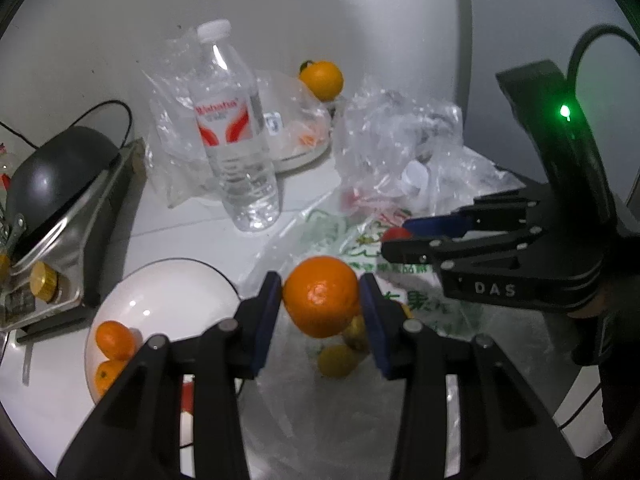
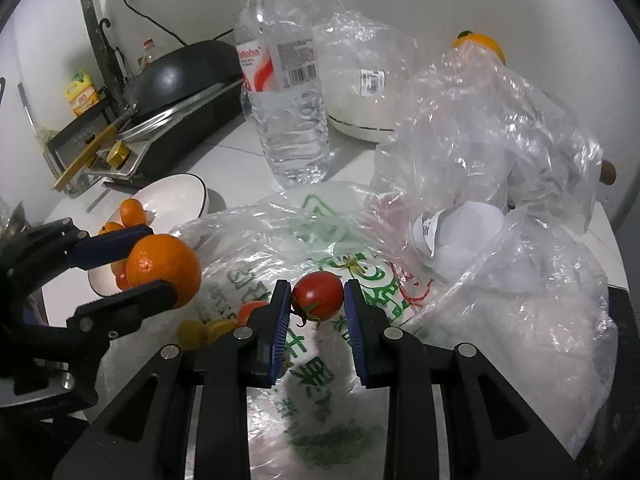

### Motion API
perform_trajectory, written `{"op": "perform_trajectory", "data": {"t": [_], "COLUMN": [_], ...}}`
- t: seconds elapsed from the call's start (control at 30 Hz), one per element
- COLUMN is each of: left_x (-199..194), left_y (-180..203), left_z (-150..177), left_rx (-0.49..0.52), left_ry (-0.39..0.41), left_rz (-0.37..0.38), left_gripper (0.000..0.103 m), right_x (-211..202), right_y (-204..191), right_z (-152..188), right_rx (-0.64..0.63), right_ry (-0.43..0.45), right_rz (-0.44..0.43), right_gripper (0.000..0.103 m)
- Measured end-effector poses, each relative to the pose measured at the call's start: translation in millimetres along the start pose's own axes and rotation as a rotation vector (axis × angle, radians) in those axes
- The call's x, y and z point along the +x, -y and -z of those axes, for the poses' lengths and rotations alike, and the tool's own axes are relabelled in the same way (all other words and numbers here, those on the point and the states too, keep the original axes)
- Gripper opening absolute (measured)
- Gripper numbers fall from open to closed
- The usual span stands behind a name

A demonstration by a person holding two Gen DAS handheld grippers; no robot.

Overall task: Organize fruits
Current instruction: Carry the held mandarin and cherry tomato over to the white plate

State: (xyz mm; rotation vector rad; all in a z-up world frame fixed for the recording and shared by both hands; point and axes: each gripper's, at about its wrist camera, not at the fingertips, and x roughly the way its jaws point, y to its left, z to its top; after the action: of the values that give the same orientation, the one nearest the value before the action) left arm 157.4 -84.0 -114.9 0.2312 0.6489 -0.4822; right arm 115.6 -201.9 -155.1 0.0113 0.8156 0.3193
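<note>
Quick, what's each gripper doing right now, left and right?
Left gripper: shut on an orange.
Right gripper: shut on a small red tomato.

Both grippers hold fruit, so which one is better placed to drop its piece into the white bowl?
Probably the left gripper: its round orange mandarin hangs beside the white bowl. The right gripper, clamping a small red tomato, sits farther away over the printed plastic bag.
</note>
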Motion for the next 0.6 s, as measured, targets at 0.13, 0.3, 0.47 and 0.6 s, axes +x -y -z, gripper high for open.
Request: {"op": "perform_trajectory", "data": {"t": [0.13,0.3,0.47,0.6], "left_x": [-13.3,-27.7,-39.6,-47.3], "left_y": [-7.7,-19.0,-30.2,-42.0], "left_z": [0.6,4.1,10.7,15.5], "left_rx": [-0.01,-0.022,-0.036,-0.05], "left_ry": [0.025,0.044,0.057,0.064], "left_rz": [-0.01,-0.024,-0.039,-0.057], "left_gripper": [0.041,0.041,0.041,0.041], "right_x": [-7.9,-15.9,-22.1,-24.3], "right_y": [-9.7,-22.7,-35.1,-45.0], "right_z": [-2.4,-4.2,-8.3,-13.1], "right_rx": [-0.012,-0.029,-0.039,-0.05], "right_ry": [0.014,0.027,0.041,0.049], "right_rz": [0.001,0.006,0.004,0.002], "right_gripper": [0.029,0.029,0.029,0.029]}}
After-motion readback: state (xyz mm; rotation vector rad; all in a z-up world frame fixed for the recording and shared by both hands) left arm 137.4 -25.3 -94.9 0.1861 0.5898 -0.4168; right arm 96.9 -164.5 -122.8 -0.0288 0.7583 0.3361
